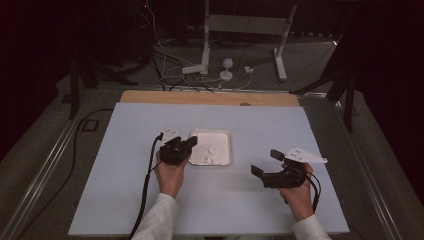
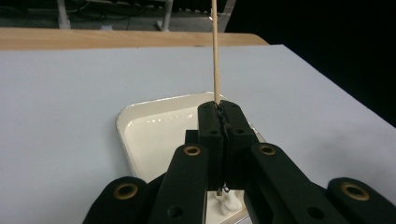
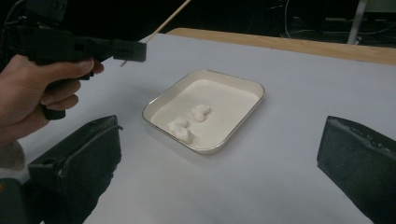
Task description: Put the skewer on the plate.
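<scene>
A cream-coloured shallow tray [image 1: 226,136] sits mid-table, holding small white doughy lumps [image 1: 211,149]. My left gripper [image 1: 190,142] is at the tray's left edge, shut on a thin wooden skewer [image 2: 215,51] that rises from between its closed jaws. A white lump [image 2: 227,203] lies in the tray [image 2: 140,121] just under those jaws. My right gripper [image 1: 266,162] is held to the right of the tray, open, with nothing between its jaws. From the right gripper view [image 3: 219,135] I see the tray [image 3: 252,91], two lumps [image 3: 201,112], the left gripper [image 3: 133,50] and the skewer [image 3: 168,18].
The table has a pale sheet [image 1: 150,200] over it, with a bare wooden strip [image 1: 210,98] along the far edge. Beyond it on the floor are a white stand's legs [image 1: 205,60] and loose cables [image 1: 165,65]. Both grippers trail black cables.
</scene>
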A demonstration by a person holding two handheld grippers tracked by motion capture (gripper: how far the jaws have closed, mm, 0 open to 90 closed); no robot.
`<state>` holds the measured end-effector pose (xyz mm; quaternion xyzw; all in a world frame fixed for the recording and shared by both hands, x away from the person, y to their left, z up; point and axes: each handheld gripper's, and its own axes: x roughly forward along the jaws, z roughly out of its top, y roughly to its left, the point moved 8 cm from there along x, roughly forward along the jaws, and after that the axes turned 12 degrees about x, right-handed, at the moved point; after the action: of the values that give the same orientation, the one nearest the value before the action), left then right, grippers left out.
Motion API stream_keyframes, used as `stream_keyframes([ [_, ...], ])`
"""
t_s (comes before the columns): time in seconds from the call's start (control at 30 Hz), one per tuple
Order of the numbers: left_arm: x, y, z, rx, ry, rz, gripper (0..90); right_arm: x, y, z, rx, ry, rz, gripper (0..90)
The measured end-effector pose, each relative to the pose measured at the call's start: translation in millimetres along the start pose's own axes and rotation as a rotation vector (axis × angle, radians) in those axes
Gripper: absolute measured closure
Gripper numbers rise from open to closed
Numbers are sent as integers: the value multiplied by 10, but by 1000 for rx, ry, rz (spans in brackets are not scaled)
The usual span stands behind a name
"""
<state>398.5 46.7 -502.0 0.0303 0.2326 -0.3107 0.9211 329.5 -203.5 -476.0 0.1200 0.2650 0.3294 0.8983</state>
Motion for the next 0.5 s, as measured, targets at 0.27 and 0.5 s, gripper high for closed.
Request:
stream_keyframes([
  [0.27,161,-13,-139,-21,54,23,894,-56,-30,5,-2,-12,-14,0],
  [0.5,308,0,-348,-58,119,52,892,-67,-18,2,-5,-13,-11,0],
])
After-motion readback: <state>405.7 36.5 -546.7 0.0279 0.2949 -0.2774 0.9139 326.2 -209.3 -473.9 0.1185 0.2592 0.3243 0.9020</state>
